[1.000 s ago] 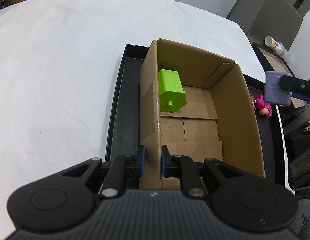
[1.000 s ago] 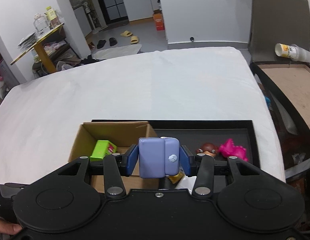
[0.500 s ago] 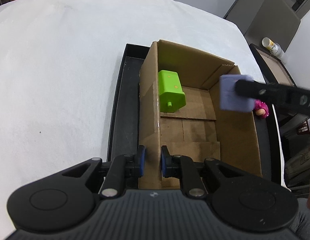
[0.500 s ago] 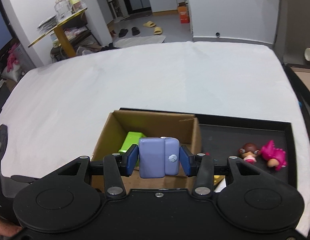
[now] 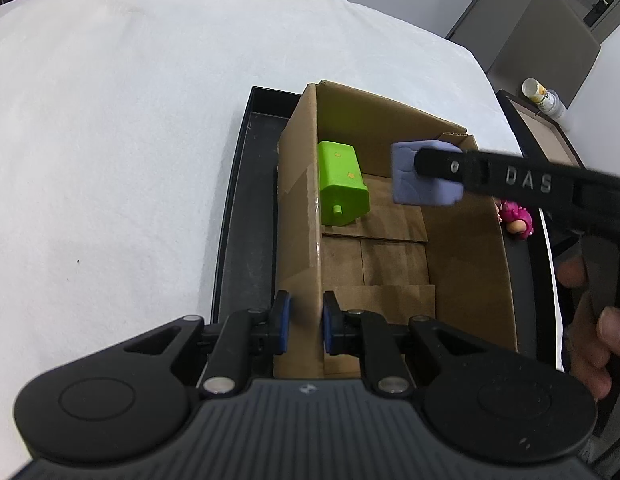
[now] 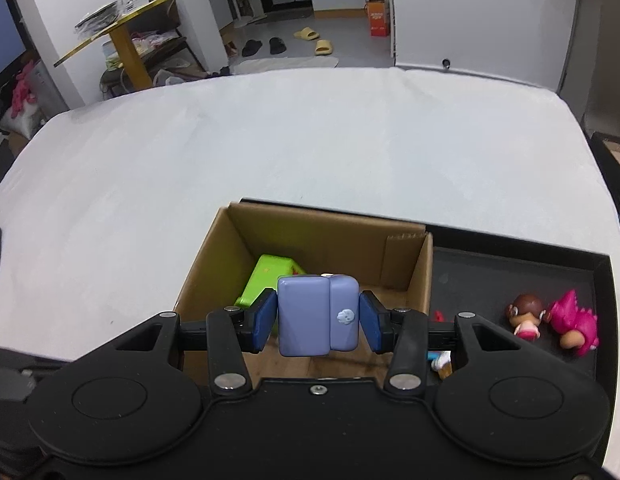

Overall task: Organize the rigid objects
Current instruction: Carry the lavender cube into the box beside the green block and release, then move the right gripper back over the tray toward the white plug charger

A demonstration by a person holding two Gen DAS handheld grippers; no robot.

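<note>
An open cardboard box [image 5: 465, 240] [image 6: 329, 236] stands in a black tray [image 5: 246, 208] [image 6: 509, 272]. A green block toy [image 5: 341, 188] [image 6: 270, 276] lies inside the box at its far left. My right gripper [image 6: 317, 320] is shut on a lavender block [image 6: 315, 320] [image 5: 423, 178] and holds it above the box's inside. My left gripper [image 5: 304, 320] is shut on the box's left wall near its front corner.
Two small figures, one brown-haired [image 6: 525, 316] and one pink [image 6: 575, 322] [image 5: 517, 220], lie in the tray right of the box. A white cloth [image 5: 110, 120] covers the table. A second dark tray and a cup [image 5: 543, 98] stand off the far right edge.
My right gripper has carried the lavender block leftward from beside the box to over the box's inside. My left gripper has kept its hold on the wall.
</note>
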